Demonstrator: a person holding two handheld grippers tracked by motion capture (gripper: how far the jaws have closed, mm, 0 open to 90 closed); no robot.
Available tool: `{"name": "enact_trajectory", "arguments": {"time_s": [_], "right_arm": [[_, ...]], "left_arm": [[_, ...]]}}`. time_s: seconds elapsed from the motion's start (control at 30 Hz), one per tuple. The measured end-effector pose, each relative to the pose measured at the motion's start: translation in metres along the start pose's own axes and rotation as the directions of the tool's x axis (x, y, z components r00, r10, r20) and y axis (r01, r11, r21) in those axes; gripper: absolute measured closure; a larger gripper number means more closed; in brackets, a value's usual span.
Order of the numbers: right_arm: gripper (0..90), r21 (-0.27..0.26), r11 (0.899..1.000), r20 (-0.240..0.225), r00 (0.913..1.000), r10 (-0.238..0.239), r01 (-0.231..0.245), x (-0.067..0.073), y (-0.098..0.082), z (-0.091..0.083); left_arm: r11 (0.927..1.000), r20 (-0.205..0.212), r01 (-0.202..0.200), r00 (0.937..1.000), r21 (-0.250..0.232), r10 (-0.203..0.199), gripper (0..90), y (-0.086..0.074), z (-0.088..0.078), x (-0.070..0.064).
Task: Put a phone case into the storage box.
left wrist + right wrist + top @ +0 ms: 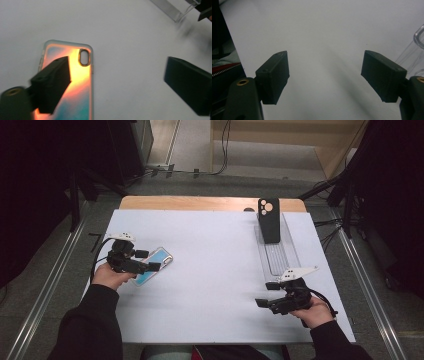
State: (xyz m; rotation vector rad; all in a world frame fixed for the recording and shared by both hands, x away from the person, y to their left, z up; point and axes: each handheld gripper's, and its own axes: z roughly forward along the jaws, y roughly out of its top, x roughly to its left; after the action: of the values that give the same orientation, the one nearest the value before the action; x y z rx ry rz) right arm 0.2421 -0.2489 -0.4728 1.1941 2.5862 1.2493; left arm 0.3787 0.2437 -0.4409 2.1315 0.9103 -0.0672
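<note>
Fingers: your left gripper has its jaws spread wide, nothing clamped.
Phone case: flat on the white table, under your left finger, right finger well clear.

No text, label, brand or number can be read anywhere (phone cases included).

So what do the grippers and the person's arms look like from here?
Both grippers, left gripper and right gripper, are black, each with two blocky, wedge-shaped jaws, brass-coloured screw holes near the jaw roots, a pale three-cornered plate on top and a black trailing cable. The person wears dark long sleeves.
</note>
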Motion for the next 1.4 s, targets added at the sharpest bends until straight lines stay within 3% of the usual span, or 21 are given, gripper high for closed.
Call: {"name": "enact_trajectory", "arguments": {"time_s": [0.1,0.3,0.6,0.8,1.1,1.4], "right_arm": [[20.8,0.000,1.000,0.000,1.0000,0.001,-0.001,0.000,0.000,0.000],[20.8,0.001,1.000,-0.001,1.0000,0.001,-0.001,0.000,0.000,0.001],[20.8,0.007,1.000,-0.003,1.0000,0.003,-0.003,0.000,0.000,0.002],[20.7,0.008,1.000,-0.001,1.0000,0.003,-0.003,0.000,0.000,0.002],[20.5,0.015,1.000,0.001,1.0000,0.007,-0.007,0.000,0.000,0.002],[20.5,0.016,1.000,0.002,1.0000,0.008,-0.008,0.000,0.000,0.002]], "left_arm": [[0.9994,-0.024,-0.009,0.9997,0.033,0.010,0.0,0.002,0.003,0.006],[0.9989,-0.081,-0.009,0.9967,0.046,0.013,1.8,0.005,0.007,0.017],[0.9986,-0.086,-0.001,0.9963,0.053,0.006,5.2,0.003,0.014,0.026],[0.9974,-0.100,-0.023,0.9946,0.069,0.030,5.2,0.001,0.018,0.026],[0.9963,-0.122,-0.020,0.9921,0.084,0.030,5.2,-0.003,0.025,0.028],[0.9906,-0.179,-0.027,0.9826,0.134,0.051,5.2,-0.009,0.033,0.027]]}}
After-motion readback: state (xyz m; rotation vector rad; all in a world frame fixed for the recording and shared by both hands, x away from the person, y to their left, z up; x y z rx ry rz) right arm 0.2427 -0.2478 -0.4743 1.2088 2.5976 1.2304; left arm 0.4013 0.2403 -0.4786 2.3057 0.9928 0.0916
